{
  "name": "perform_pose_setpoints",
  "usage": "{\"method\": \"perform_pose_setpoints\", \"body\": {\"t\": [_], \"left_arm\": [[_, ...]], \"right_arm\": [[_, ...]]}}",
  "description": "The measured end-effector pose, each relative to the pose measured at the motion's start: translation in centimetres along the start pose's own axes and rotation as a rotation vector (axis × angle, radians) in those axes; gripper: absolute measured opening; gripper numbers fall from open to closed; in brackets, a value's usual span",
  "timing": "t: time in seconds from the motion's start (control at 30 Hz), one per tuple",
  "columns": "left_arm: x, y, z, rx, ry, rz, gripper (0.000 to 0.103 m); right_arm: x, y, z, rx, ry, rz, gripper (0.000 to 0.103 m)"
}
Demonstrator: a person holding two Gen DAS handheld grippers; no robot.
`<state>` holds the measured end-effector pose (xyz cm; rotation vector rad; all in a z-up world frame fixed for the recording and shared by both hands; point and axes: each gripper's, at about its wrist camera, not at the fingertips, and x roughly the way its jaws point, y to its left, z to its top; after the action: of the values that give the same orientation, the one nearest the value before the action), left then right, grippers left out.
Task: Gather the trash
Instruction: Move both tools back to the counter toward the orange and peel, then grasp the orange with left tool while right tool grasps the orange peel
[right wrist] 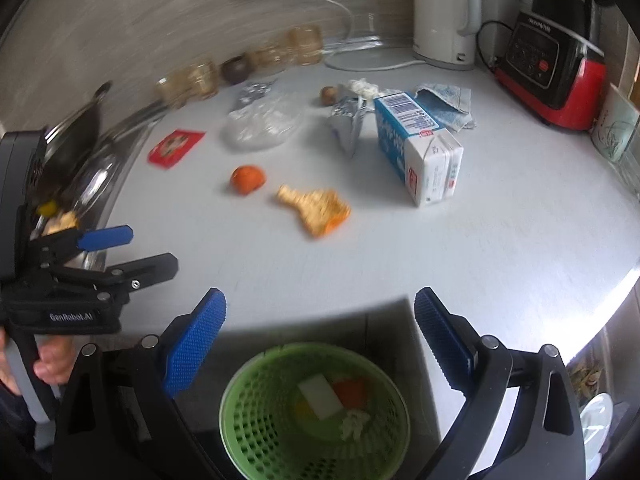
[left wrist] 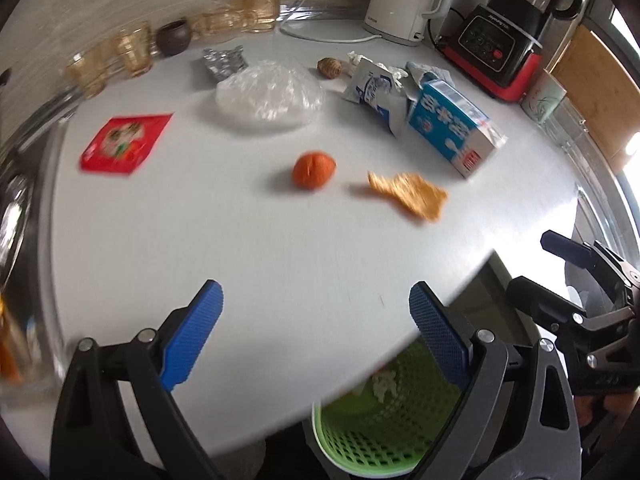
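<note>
Both grippers empty, jaws spread, at the counter's near edge.
Left gripper (left wrist: 316,332) and right gripper (right wrist: 320,336) hold nothing; orange peel (right wrist: 316,210) and milk carton (right wrist: 420,148) lie on the countertop (right wrist: 500,240); green bin (right wrist: 316,412) below holds scraps.

Peel (right wrist: 314,208) left of carton (right wrist: 416,152)

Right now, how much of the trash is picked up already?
A little. The green basket below the counter edge already holds a few scraps. Nothing is in hand: the left hand-held gripper and right hand-held gripper are both open and empty. Left on the counter: the orange peel, the round orange piece, the milk carton, the red packet and the plastic bag.
</note>
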<state>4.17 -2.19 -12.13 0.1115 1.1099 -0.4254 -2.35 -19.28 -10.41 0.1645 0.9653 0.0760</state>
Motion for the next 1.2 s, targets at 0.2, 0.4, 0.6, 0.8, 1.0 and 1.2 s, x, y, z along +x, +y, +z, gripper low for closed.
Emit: {"method": "perform_pose_setpoints", "body": {"t": [0.2,0.4,0.6,0.8,1.0,1.2], "left_arm": [[4.0,1.0,3.7,0.038,0.025,-0.048,0.09],[6.0,1.1,5.5,0.091,0.009,-0.084,0.09],[6.6,0.4,6.4,0.142,-0.029,-0.103,0.08],[7.4,0.2,6.6,0.173,-0.022,-0.115,0.057],[7.9,0.2,6.5,0.192,-0.023,-0.139,0.031],[7.7,0.6,6.4,0.182,-0.045,-0.144,0.026]], "right_arm": [[3.7,0.2,2.2,0.044,0.011,-0.054,0.095],[5.9,-0.2,3.0,0.077,0.011,-0.109,0.095],[6.5,-0.9,2.5,0.133,0.004,-0.114,0.095],[6.8,-0.9,2.3,0.145,-0.003,-0.115,0.095],[7.2,-0.4,2.3,0.122,-0.016,-0.105,0.091],[8.3,0.0,2.8,0.078,-0.022,-0.077,0.084]]}}
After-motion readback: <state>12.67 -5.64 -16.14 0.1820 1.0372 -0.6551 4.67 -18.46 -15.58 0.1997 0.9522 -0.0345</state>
